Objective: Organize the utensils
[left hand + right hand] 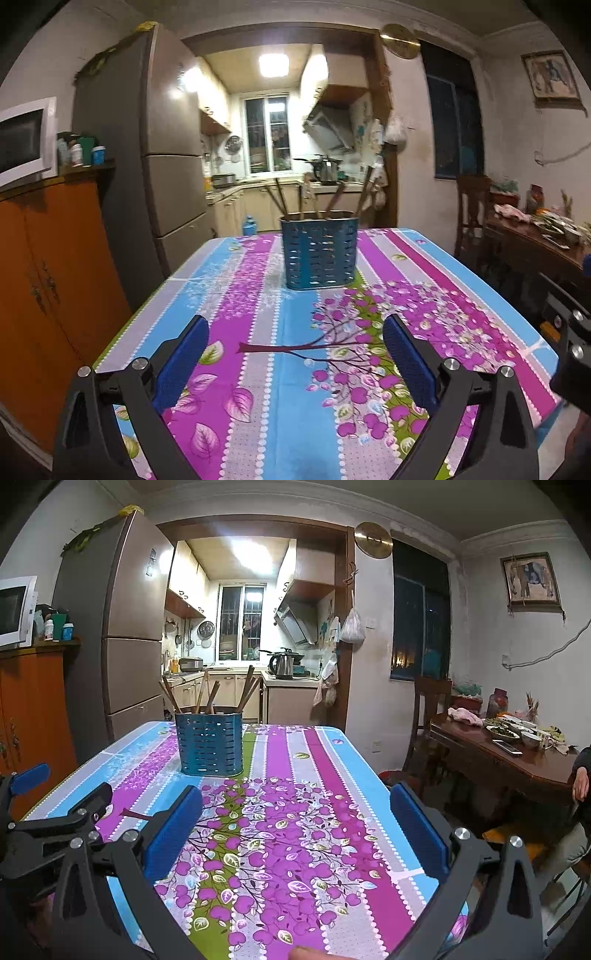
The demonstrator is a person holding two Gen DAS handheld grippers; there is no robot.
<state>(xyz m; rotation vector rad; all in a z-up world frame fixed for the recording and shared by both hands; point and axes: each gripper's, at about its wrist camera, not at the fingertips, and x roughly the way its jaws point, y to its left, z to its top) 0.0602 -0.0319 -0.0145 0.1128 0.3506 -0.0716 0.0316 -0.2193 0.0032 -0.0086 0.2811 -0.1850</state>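
Chopsticks stand upright in the blue perforated holder at the far middle of the table, well apart from both grippers. No loose utensils show on the floral striped tablecloth, so the sorting looks finished or nearly so. The left gripper and right gripper hover wide apart, holding nothing. Beyond lie a refrigerator and a lit kitchen.
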